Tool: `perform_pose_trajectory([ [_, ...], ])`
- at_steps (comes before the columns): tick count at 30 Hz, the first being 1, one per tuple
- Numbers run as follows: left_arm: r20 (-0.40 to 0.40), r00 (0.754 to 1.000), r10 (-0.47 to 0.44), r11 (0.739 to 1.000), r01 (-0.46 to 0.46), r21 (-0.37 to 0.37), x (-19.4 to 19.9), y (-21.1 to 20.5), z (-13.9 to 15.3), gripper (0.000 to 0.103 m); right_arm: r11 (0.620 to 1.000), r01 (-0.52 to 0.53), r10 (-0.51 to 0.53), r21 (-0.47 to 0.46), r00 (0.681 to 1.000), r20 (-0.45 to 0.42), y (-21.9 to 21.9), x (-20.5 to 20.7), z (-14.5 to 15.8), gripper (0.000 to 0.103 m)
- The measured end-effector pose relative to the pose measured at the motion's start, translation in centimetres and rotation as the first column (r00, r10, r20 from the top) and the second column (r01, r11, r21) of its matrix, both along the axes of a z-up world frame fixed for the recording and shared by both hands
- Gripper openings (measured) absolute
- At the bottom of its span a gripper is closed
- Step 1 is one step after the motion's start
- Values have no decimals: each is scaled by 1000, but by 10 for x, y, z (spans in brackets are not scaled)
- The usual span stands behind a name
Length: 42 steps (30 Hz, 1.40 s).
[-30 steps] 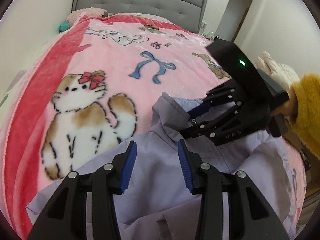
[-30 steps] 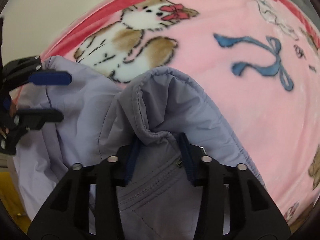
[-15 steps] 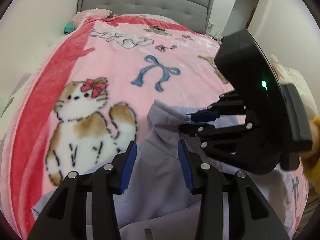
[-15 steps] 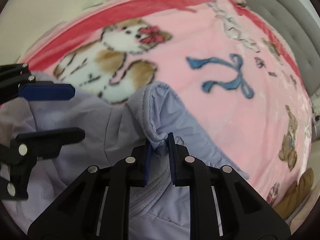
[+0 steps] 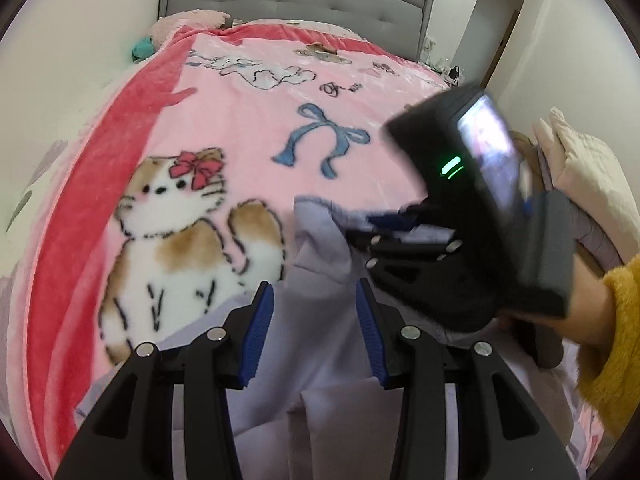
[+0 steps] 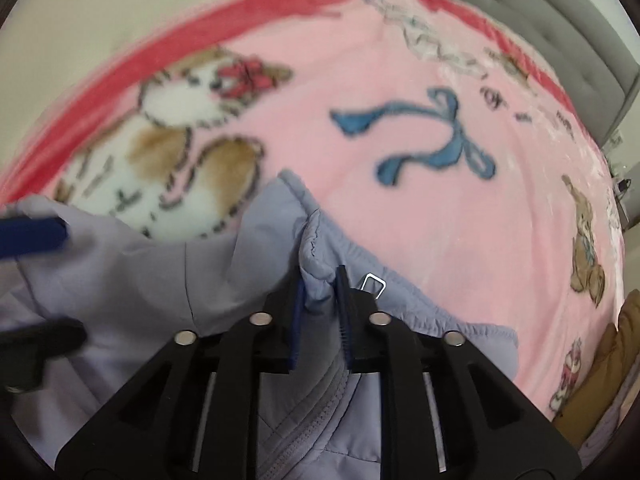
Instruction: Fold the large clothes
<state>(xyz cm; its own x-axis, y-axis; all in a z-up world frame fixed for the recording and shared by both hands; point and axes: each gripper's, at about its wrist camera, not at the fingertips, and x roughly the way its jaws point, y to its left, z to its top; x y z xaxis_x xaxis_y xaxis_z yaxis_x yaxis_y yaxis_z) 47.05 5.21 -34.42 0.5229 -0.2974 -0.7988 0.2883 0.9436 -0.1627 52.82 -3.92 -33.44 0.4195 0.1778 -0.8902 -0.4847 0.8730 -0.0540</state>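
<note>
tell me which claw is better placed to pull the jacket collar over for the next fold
Right. The right claw is already shut on the lavender jacket at its collar by the zipper. The left claw hangs open above the fabric, gripping nothing.

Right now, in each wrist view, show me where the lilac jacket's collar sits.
Left wrist view: the collar stands centre-right, just left of the right gripper, which is shut on it.
Right wrist view: the collar is at centre, pinched at the right gripper.
Shared landmark: the blue bow printed on the pink blanket, beyond the collar.
</note>
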Motion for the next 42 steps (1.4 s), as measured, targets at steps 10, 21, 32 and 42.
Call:
perform_pose_trajectory([
  [10, -116, 973, -198, 980, 198, -12, 43, -29, -1, 53, 993, 53, -65, 103, 992, 111, -83, -29, 71, 61],
  [21, -286, 956, -60, 991, 91, 98, 90, -54, -61, 55, 981, 190, -192, -27, 976, -100, -119, -5, -29, 0],
  [32, -160, 981, -112, 989, 125, 73, 80, -45, -48, 65, 961, 250, -241, 119, 966, -91, -141, -14, -29, 12],
  [42, 204, 978, -38, 999, 44, -24, -64, 30, 55, 96, 806, 341, -428, 484, 900, 78, -193, -182, 97, 75],
])
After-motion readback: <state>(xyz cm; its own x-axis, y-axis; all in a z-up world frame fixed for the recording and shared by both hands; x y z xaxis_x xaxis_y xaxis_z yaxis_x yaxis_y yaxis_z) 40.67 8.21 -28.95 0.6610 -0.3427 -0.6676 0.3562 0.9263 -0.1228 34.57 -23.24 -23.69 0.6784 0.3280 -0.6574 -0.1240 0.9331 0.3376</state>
